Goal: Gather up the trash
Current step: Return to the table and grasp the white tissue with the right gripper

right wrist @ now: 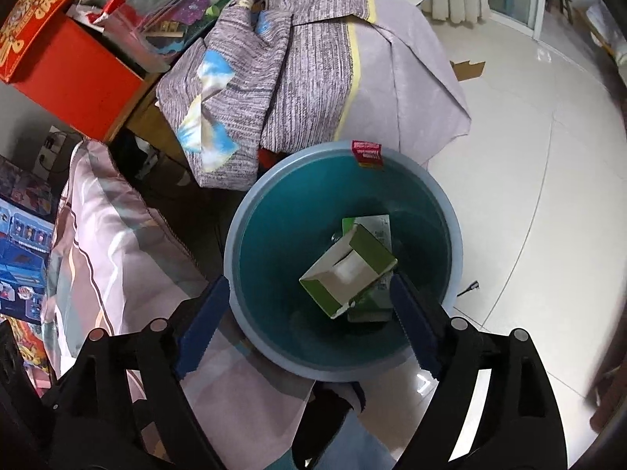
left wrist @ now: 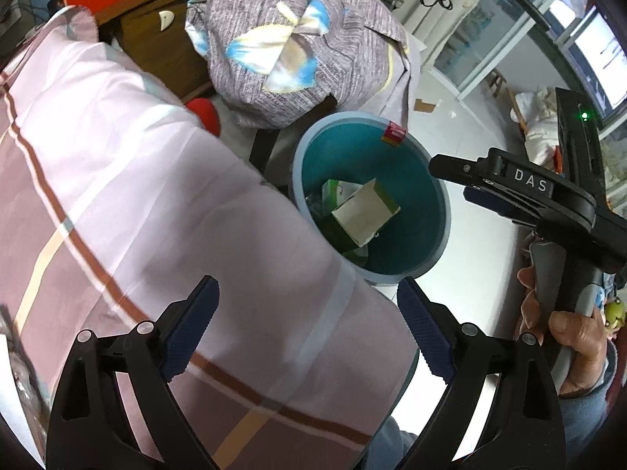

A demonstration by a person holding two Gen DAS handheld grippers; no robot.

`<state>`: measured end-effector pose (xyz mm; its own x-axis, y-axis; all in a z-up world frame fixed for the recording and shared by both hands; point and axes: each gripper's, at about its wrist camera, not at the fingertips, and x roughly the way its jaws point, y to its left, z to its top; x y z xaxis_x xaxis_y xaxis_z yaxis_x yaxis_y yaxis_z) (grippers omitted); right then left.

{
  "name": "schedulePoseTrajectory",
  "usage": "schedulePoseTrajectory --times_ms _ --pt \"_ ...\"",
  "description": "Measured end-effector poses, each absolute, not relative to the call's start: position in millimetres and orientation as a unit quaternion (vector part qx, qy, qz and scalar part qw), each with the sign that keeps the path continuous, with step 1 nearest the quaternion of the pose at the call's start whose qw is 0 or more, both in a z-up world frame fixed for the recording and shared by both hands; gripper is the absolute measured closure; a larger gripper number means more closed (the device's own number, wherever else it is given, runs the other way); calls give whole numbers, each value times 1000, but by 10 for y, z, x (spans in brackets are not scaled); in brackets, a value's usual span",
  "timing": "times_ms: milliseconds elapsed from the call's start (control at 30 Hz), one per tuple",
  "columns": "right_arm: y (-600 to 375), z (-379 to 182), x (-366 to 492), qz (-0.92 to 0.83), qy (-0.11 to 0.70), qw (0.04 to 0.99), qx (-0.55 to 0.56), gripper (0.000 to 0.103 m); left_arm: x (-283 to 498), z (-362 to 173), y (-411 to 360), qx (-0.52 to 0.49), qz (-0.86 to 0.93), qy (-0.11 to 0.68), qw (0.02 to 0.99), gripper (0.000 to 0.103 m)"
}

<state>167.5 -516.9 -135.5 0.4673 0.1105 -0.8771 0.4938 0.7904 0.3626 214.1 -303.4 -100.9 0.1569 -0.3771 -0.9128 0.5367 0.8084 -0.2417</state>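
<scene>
My right gripper (right wrist: 309, 325) hangs wide and empty over the bin (right wrist: 450, 211), the green-and-white box (right wrist: 345, 270) lying inside toward its five o'clock wall, so I judge the release good and should withdraw without clipping the rim.

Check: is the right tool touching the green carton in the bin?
Apart. Right wrist view: the right tool is open above the bin; the green carton lies inside.
</scene>
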Motion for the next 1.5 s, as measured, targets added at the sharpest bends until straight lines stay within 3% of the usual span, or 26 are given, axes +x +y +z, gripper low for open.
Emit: schedulePoseTrajectory --times_ms 433,1033,1500 --pt "-4227 -1119 1675 -53 528 808 257 23 1883 -755 -2116 31 -256 549 795 6" --pt "-2336 -770 1800 90 564 805 160 23 1239 -416 -62 -38 -133 497 857 5" --pt "-1282 -762 1890 140 594 787 88 23 1153 -765 1217 -112 -32 510 852 5"
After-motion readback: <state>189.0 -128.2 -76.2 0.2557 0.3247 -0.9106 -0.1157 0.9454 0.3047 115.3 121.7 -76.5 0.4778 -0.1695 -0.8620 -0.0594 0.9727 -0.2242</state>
